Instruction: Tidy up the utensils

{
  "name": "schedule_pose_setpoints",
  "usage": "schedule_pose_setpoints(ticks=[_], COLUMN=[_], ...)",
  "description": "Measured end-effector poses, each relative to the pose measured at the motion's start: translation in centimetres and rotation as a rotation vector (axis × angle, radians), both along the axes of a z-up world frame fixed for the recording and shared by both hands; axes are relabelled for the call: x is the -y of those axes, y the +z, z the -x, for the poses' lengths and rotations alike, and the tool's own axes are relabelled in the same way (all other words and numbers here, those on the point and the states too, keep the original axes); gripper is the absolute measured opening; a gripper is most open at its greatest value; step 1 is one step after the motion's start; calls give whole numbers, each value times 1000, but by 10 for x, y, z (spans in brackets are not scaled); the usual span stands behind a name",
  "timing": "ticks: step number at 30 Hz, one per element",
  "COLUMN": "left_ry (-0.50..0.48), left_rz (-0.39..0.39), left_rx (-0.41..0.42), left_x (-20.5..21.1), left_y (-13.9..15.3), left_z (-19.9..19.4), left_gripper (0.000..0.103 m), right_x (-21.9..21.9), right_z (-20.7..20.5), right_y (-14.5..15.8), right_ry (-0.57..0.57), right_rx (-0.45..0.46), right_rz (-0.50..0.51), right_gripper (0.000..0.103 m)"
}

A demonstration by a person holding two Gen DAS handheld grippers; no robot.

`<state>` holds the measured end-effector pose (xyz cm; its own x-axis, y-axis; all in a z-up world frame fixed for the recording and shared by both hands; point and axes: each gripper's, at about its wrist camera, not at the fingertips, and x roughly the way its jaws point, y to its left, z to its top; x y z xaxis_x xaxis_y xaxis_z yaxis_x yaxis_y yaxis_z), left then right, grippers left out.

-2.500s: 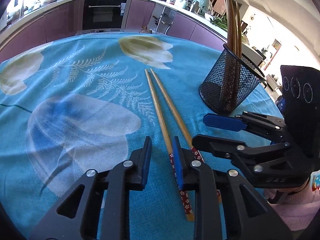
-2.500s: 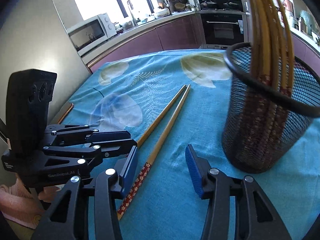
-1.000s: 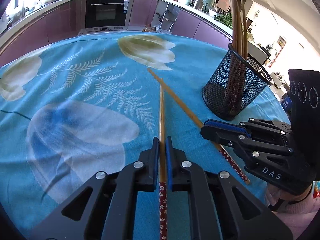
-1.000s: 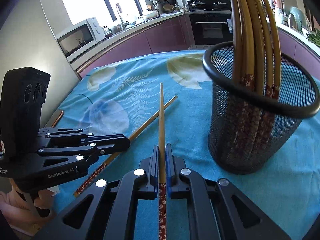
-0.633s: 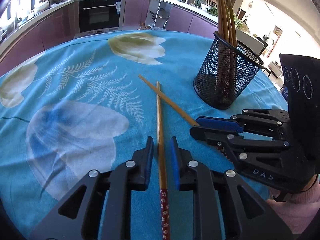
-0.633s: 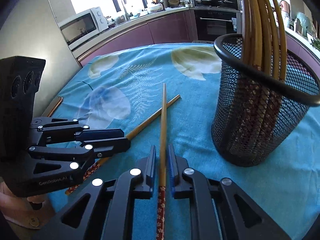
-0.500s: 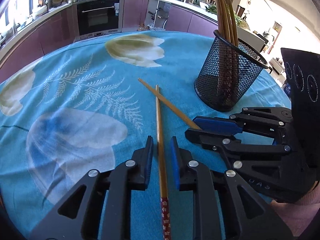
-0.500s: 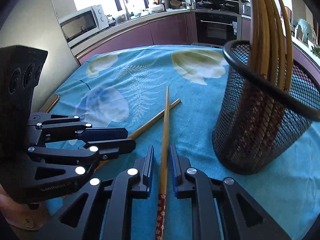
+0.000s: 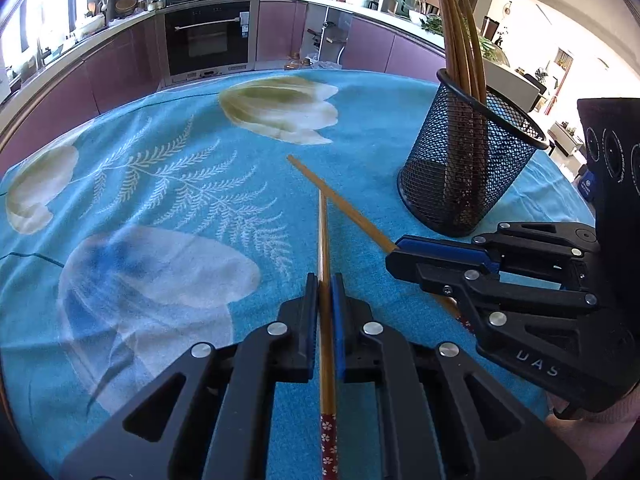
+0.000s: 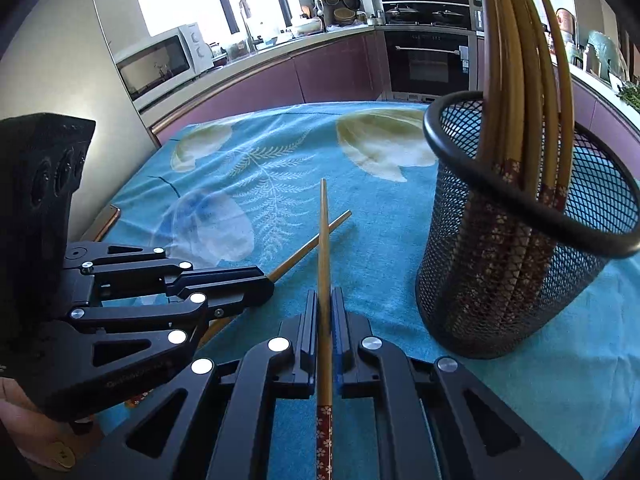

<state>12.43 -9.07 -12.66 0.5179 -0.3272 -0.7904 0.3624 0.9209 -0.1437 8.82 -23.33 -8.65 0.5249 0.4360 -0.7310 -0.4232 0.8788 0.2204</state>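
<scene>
At the bottom centre of the left wrist view, the left tongs (image 9: 325, 292) were clenched on a chopstick (image 9: 323, 248) that ran straight up the frame between the blue pads, its red flowered butt end trailing back under the tool. The right wrist view showed the same low in its frame: the right tongs (image 10: 325, 308) gripping a second chopstick (image 10: 324, 240), tip pointing toward the middle of the picture. The two sticks crossed near their tips over the blue flowered cloth on the surface (image 9: 160, 184); whether either was lifted clear of it could not be told. Both looked light, stiff and smooth, probably lacquered bamboo, so they would likely pivot or slide in a loose pinch. Holding near the thicker patterned end, as here, seemed to give the best control for tipping them upright. Farther off, at the right of both frames, stood the black mesh holder (image 10: 520, 272), already carrying several chopsticks (image 10: 516, 80) leaning out of its rim. Being light itself, it might tip if nudged. The kitchen counter and oven (image 9: 210, 40) lay beyond, along the top.
</scene>
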Motion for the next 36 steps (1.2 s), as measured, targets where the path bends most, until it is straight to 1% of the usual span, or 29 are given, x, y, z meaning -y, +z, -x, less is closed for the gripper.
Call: schedule_pose_setpoints(ticks=[4, 12, 18, 22, 27, 36], left_ry=[-1, 3, 6, 7, -3, -29], left_rz=[18, 78, 115, 135, 141, 141], left_rx=[11, 53, 77, 90, 104, 96], left_x=[-3, -14, -22, -26, -24, -18], left_y=[6, 28, 41, 47, 53, 56], left_z=[5, 16, 22, 25, 29, 29], left_gripper=[8, 8, 7, 7, 8, 8], right_x=[4, 13, 15, 14, 11, 10], right_z=[6, 19, 22, 23, 25, 31], right_y=[8, 29, 34, 32, 27, 35], right_ry=[4, 5, 4, 5, 26, 50], right_rx=[19, 78, 94, 84, 65, 106], right_rz=[-26, -64, -80, -74, -77, -110], right_gripper=[6, 6, 6, 6, 6, 6])
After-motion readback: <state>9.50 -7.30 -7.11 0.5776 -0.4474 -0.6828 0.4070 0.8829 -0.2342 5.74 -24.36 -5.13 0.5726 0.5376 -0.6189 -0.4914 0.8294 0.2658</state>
